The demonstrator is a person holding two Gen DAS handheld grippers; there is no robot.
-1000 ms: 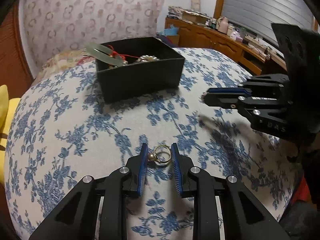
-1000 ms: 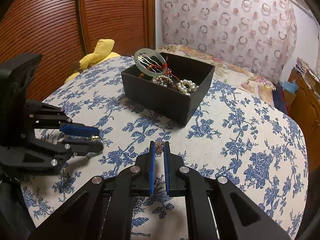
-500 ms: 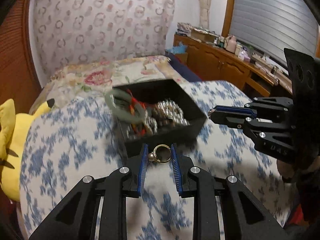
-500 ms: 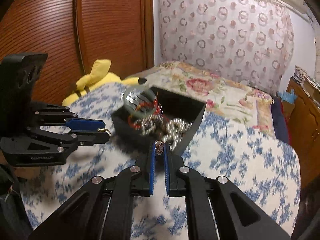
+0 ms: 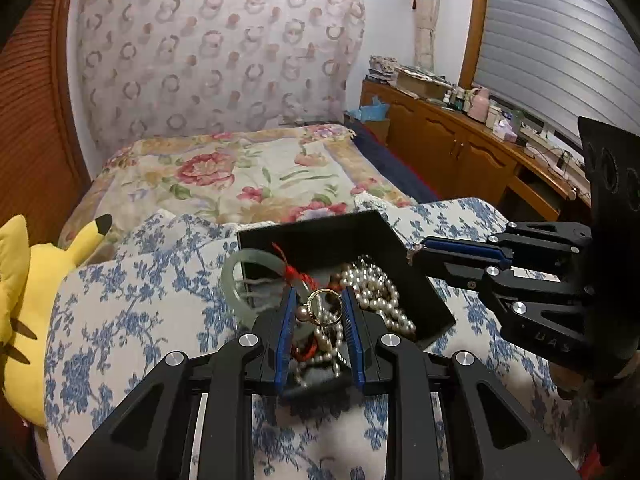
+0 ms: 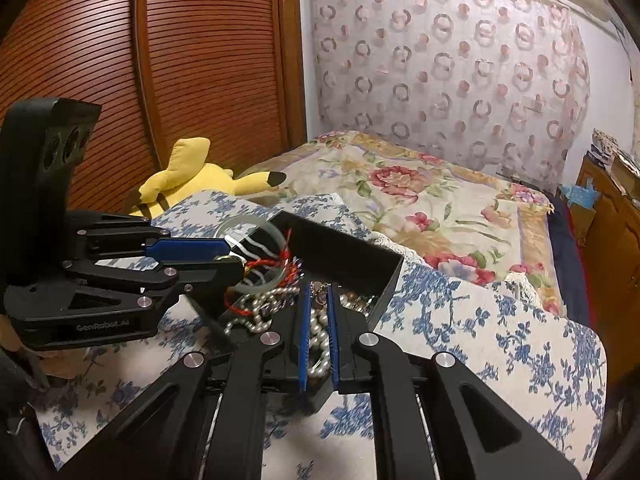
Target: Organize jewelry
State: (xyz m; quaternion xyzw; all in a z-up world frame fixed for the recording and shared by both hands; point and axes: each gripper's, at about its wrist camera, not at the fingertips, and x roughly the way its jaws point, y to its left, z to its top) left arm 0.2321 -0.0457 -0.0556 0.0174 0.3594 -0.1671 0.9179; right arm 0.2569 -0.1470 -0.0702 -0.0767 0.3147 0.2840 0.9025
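Bed point(image 5: 120, 292) under a blue-flowered cover, bearing one black box point(image 5: 320, 236), the landmark here. Step in hand, by the look of it: carrying two loose pieces to that box for dropping in. Left tongs point(image 5: 319, 309) narrow, clamped on one gold ring with a pearl point(image 5: 322, 307), poised over the box's near edge. Right tongs point(image 6: 317, 300) almost closed, pinching one small pinkish trinket point(image 6: 319, 293), also above the box. Inside the box: one pale green bangle point(image 5: 230, 280) with red cord, pearl strands point(image 5: 380, 292), number unclear. Next, probably: hover squarely over the box, then open both tongs and let go.
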